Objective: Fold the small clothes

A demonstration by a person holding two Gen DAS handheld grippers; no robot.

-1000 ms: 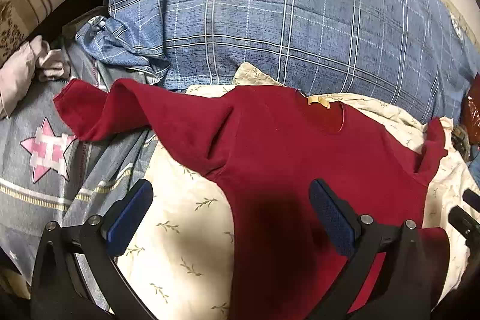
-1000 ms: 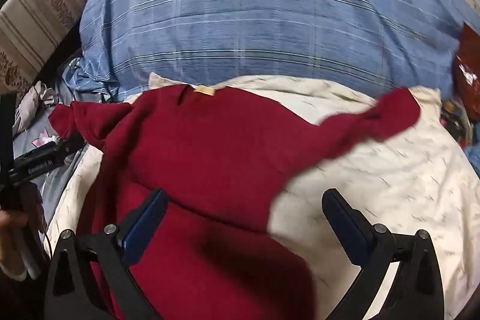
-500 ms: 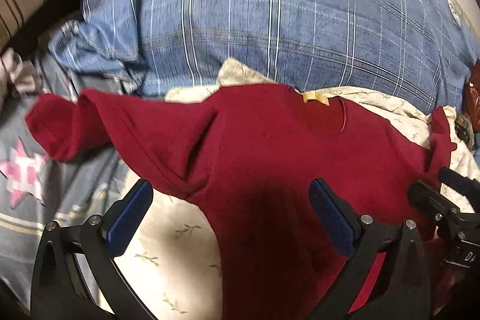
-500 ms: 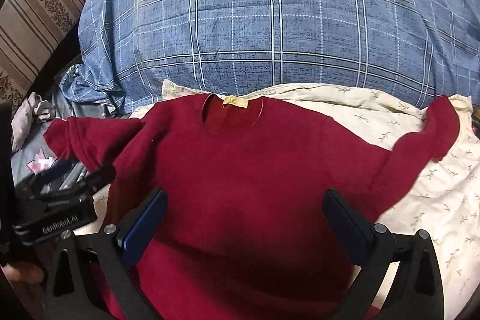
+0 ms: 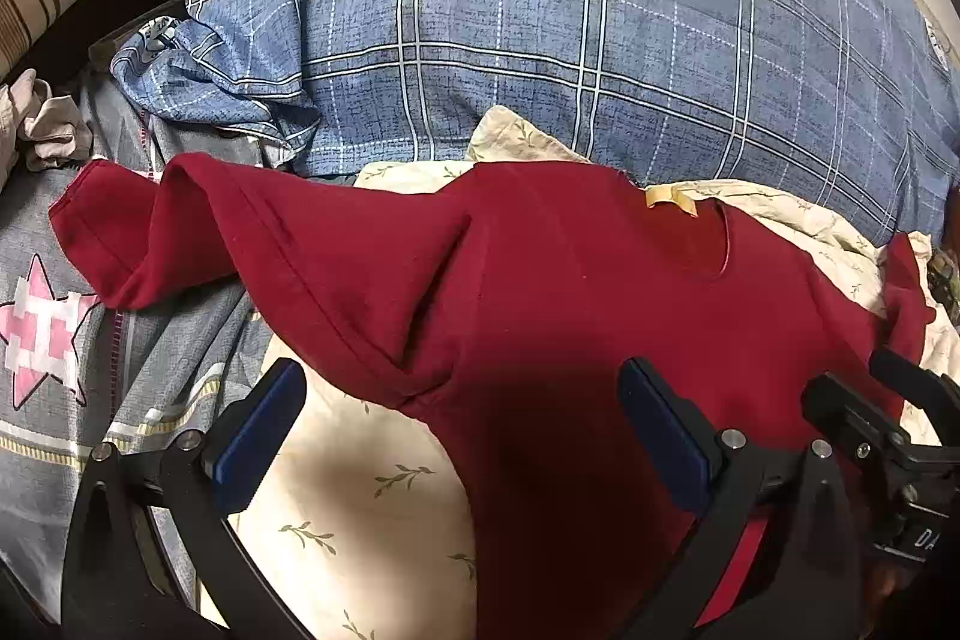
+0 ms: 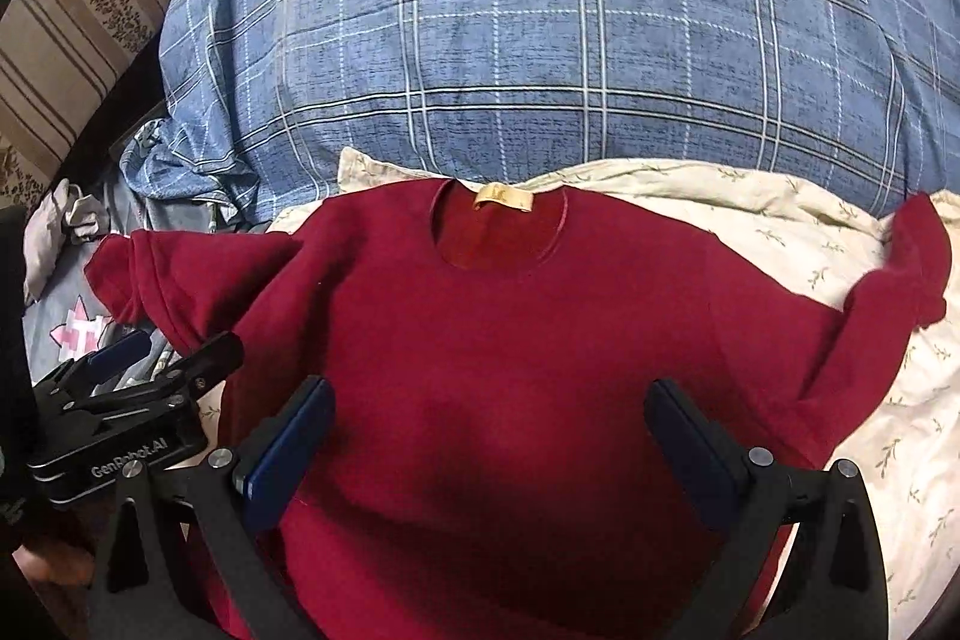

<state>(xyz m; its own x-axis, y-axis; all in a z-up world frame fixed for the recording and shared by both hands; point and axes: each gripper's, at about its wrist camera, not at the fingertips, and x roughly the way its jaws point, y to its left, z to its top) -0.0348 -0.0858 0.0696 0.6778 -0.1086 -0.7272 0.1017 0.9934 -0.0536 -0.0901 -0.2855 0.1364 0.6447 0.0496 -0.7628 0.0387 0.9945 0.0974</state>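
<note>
A small dark red long-sleeved top (image 6: pixel 510 340) lies face up on a cream leaf-print cloth (image 6: pixel 840 232), collar and yellow label (image 6: pixel 501 197) away from me. Its left sleeve (image 5: pixel 180 232) is bunched and reaches onto a grey star-print sheet. Its right sleeve (image 6: pixel 900 280) lies out to the right with the cuff turned up. My left gripper (image 5: pixel 462 436) is open and empty, low over the top's left side by the armpit. My right gripper (image 6: pixel 492 448) is open and empty over the lower chest. Each gripper shows in the other's view: the right one (image 5: pixel 888 436) and the left one (image 6: pixel 132 388).
A large blue plaid pillow (image 6: pixel 540 40) with a round crest lies just behind the top. A grey sheet with a pink star (image 5: pixel 42 334) is at the left. A crumpled pale cloth (image 5: pixel 42 130) and a striped cushion (image 6: pixel 78 16) sit at the far left.
Both grippers have come in closer to each other over the top's body. The right sleeve has settled from motion and now lies still, cuff turned up. Both grippers stayed open.
</note>
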